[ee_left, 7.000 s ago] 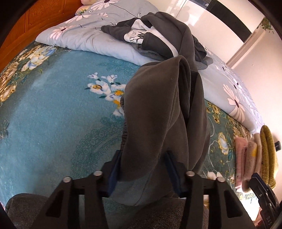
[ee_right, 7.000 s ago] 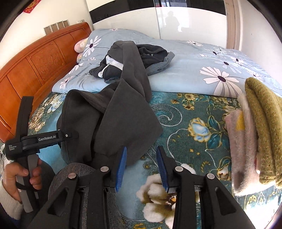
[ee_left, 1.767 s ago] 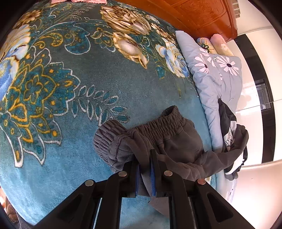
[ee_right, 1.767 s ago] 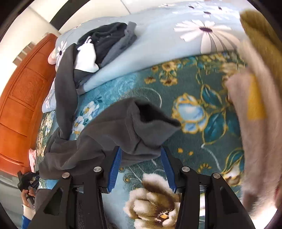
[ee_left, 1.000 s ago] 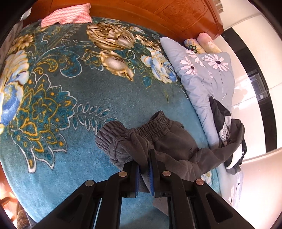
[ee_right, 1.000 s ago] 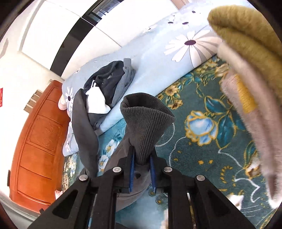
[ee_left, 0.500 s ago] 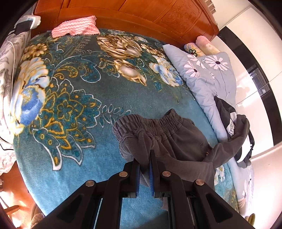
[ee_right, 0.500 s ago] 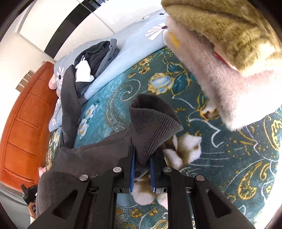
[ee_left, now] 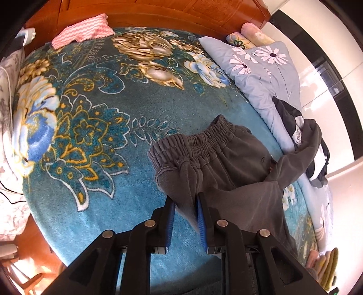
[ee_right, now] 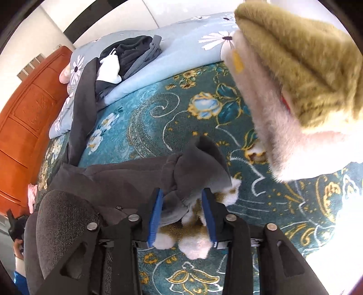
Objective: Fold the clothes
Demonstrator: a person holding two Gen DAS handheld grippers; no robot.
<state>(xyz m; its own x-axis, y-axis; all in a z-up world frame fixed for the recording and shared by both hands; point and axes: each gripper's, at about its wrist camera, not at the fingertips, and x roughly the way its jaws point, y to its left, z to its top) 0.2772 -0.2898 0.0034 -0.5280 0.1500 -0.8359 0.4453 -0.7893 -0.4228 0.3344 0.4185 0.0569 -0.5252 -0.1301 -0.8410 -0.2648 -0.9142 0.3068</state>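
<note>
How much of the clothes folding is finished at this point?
Done: fuzzy folded stack. In hand: grey sweatpants lie on the teal blanket; left hand-held gripper and right hand-held gripper are opening, fabric still between the jaws, no fold made. Left: dark clothes pile.

Home bedroom: wooden headboard (ee_left: 158, 9), floral bedspread (ee_left: 90, 113), daisy-print quilt (ee_left: 261, 74).

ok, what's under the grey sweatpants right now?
The grey sweatpants lie on the teal floral blanket; one leg trails up onto the clothes pile. Anything beneath the fabric is covered.
</note>
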